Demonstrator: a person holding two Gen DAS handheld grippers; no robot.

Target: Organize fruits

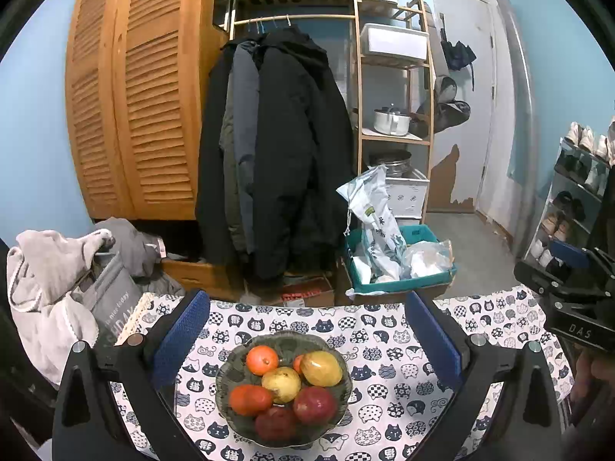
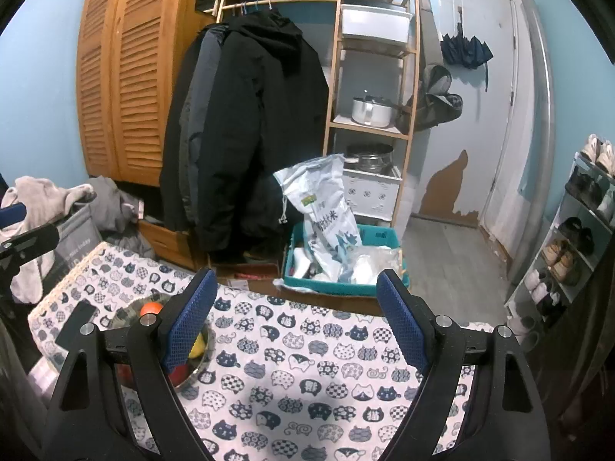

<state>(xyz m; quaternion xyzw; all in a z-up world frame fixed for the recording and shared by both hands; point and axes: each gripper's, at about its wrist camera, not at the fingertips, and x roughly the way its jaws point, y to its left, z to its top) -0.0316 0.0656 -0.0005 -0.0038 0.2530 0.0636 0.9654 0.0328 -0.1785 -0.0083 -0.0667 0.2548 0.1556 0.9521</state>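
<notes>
A dark glass bowl (image 1: 226,403) stands on the cat-print tablecloth (image 1: 388,395) and holds several fruits: an orange (image 1: 262,359), a yellow pear (image 1: 281,383), a mango (image 1: 321,368), a tomato-red fruit (image 1: 250,399) and two red apples (image 1: 315,404). My left gripper (image 1: 306,330) hovers open above the bowl, its blue pads wide apart with nothing between them. In the right wrist view the bowl (image 2: 200,365) lies at the left, mostly hidden behind the left finger. My right gripper (image 2: 295,317) is open over bare cloth, to the right of the bowl.
The table's far edge drops to a floor with a teal crate (image 1: 399,269) of bags. Hanging dark coats (image 1: 276,153), a wooden louvred wardrobe (image 1: 134,96) and a shelf rack (image 1: 392,115) stand behind. Laundry (image 1: 50,288) lies left; a shoe rack (image 2: 569,238) stands right.
</notes>
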